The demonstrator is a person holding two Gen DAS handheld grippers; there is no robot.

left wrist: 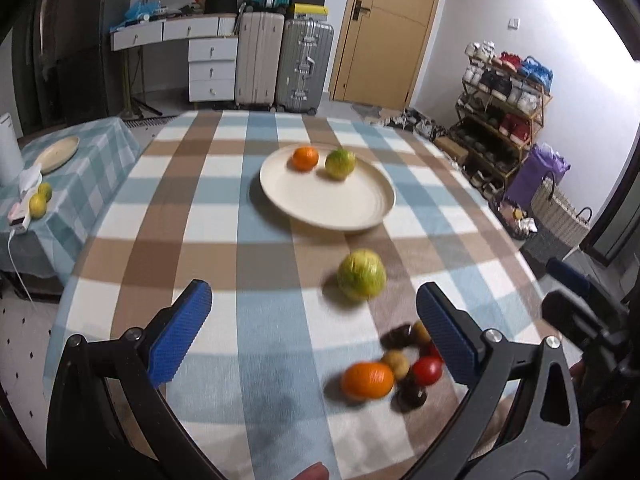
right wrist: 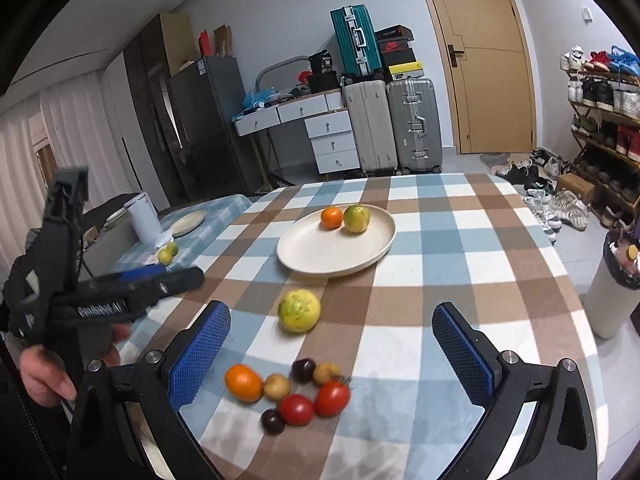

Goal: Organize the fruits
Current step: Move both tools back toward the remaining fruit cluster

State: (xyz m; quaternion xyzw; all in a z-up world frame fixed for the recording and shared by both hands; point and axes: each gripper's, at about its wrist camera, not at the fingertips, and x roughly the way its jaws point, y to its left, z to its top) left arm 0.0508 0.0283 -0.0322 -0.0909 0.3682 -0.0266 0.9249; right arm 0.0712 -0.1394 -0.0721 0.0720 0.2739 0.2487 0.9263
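Observation:
A cream plate [left wrist: 320,204] [right wrist: 320,256] on the checked table holds an orange [left wrist: 305,158] [right wrist: 332,217] and a green citrus [left wrist: 340,163] [right wrist: 356,219]. A loose yellow-green citrus [left wrist: 362,274] [right wrist: 299,310] lies nearer me. Closer still is a cluster: an orange [left wrist: 367,379] [right wrist: 243,382], two red tomatoes [right wrist: 330,398], dark plums [right wrist: 303,370] and small yellow fruits [right wrist: 277,386]. My left gripper [left wrist: 314,332] is open and empty above the table, left of the cluster. My right gripper [right wrist: 332,354] is open and empty over the cluster. The left gripper also shows in the right wrist view [right wrist: 152,284].
A side table [left wrist: 100,148] at the left carries a second plate [left wrist: 58,154], two citrus fruits [left wrist: 39,200] and a white kettle [right wrist: 142,218]. A white bin [right wrist: 616,292] stands right of the table. Suitcases, drawers, a door and a shoe rack line the far wall.

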